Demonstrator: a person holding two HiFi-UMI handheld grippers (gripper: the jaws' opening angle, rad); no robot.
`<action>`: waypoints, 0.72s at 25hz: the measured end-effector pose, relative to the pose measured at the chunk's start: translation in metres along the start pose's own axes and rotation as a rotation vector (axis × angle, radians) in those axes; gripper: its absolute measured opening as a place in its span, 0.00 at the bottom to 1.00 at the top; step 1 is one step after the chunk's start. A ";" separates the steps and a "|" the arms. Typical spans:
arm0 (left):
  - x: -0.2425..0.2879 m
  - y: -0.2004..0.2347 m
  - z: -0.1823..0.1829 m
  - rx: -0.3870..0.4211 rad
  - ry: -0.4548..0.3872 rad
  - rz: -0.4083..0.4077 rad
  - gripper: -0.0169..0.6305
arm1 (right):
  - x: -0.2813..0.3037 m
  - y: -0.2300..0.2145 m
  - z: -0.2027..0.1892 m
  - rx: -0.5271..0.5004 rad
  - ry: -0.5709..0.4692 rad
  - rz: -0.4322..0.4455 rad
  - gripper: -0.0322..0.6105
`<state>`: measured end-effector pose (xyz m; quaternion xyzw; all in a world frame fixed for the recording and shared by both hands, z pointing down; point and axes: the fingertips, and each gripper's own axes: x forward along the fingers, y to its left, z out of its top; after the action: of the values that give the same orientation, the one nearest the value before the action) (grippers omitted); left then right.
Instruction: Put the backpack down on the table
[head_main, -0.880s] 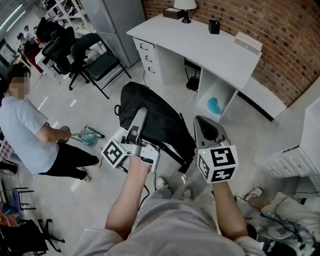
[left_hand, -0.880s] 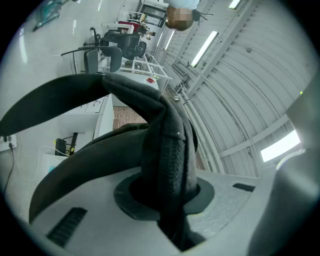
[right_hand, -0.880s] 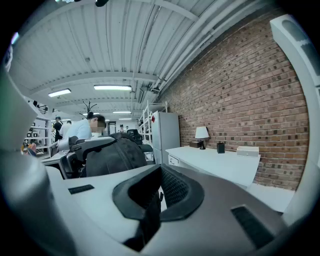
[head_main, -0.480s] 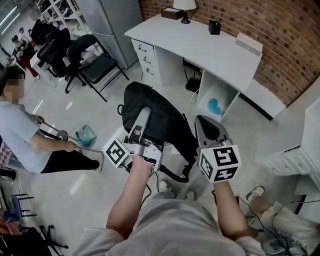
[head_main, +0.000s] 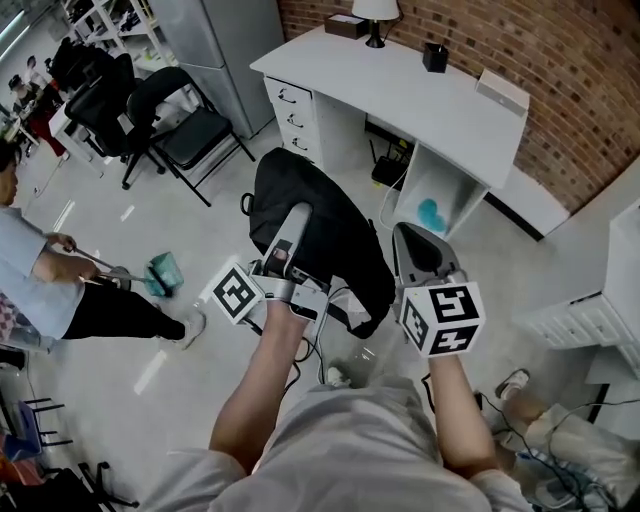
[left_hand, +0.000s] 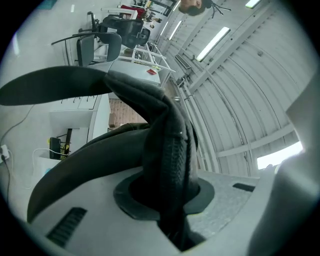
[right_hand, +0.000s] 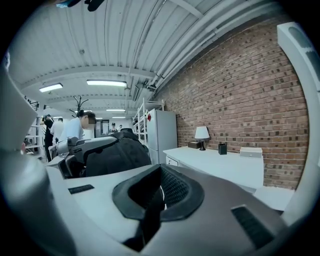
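Observation:
A black backpack (head_main: 320, 215) hangs above the floor in front of me, short of the white table (head_main: 400, 95) by the brick wall. My left gripper (head_main: 297, 214) points upward and is shut on the backpack's black webbing handle (left_hand: 170, 150), which runs between its pads. My right gripper (head_main: 405, 238) is just right of the bag, with its pads together. A dark strip shows under the pads of the right gripper (right_hand: 160, 192); I cannot tell whether it is a strap. In the right gripper view the backpack (right_hand: 117, 152) and left gripper (right_hand: 75, 147) are at left, the table (right_hand: 225, 165) at right.
On the table stand a lamp (head_main: 375, 15), a black cup (head_main: 435, 56) and a white box (head_main: 503, 88). Its drawers (head_main: 300, 110) face me. A folding chair (head_main: 190, 125) stands to the left. A person (head_main: 40, 285) sweeps the floor with a dustpan (head_main: 165, 272).
The backpack and both grippers have shifted slightly up the picture, toward the table. The person sweeping has moved toward the left edge.

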<state>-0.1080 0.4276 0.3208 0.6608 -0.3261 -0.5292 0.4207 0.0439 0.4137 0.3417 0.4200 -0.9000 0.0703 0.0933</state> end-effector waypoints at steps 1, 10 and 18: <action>0.001 0.001 0.005 0.006 0.006 -0.001 0.13 | 0.004 0.003 0.000 -0.001 0.003 -0.002 0.05; 0.028 0.022 0.052 0.003 -0.027 0.006 0.13 | 0.055 0.001 0.009 -0.021 0.010 0.015 0.05; 0.095 0.058 0.065 0.021 -0.054 0.014 0.13 | 0.122 -0.054 0.015 -0.014 0.004 0.063 0.05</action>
<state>-0.1486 0.3054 0.3269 0.6481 -0.3476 -0.5405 0.4085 0.0067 0.2854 0.3572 0.3904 -0.9131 0.0676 0.0959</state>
